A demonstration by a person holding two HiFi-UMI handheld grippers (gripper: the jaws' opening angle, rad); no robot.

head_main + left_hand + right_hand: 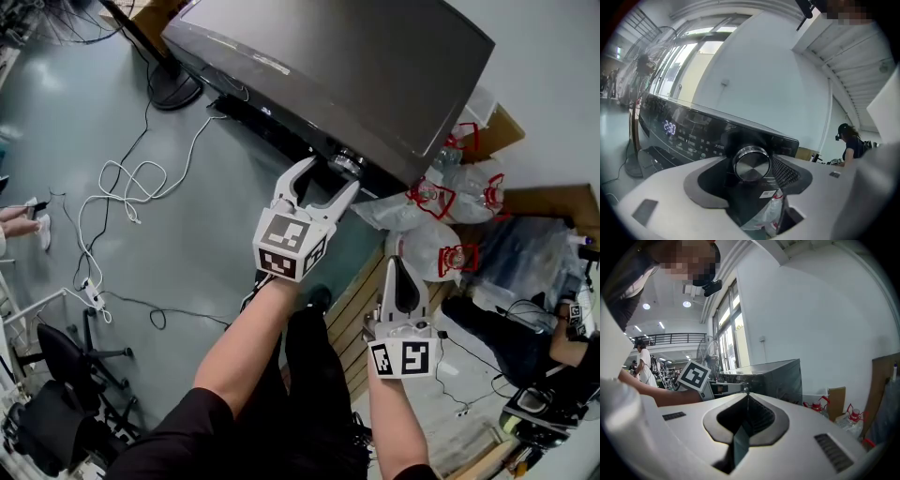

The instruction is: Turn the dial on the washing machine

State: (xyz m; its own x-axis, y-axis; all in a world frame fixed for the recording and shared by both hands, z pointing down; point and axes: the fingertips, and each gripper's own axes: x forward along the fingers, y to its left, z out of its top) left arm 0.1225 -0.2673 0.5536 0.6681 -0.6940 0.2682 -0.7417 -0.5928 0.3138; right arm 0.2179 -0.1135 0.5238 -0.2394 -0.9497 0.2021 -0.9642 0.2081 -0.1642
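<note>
The washing machine (pixel 328 56) is a dark grey box at the top of the head view. Its silver dial (pixel 345 161) sticks out of the front control panel. My left gripper (pixel 328 178) is open, with its tips right at the dial. In the left gripper view the dial (pixel 751 164) sits framed between the two jaws of the left gripper (pixel 750 169), with a gap on each side and the pads not pressing on it. A lit display (pixel 670 127) shows on the panel to the left. My right gripper (pixel 400 265) hangs lower and to the right, shut and empty; in the right gripper view the right gripper (pixel 747 397) shows its jaws meeting.
Clear plastic bags of bottles with red handles (pixel 441 202) lie right of the machine, by cardboard (pixel 553 202). White cables (pixel 122 187) trail over the floor at left, near a fan base (pixel 173 89) and an office chair (pixel 56 366). A person (pixel 525 337) sits at the right.
</note>
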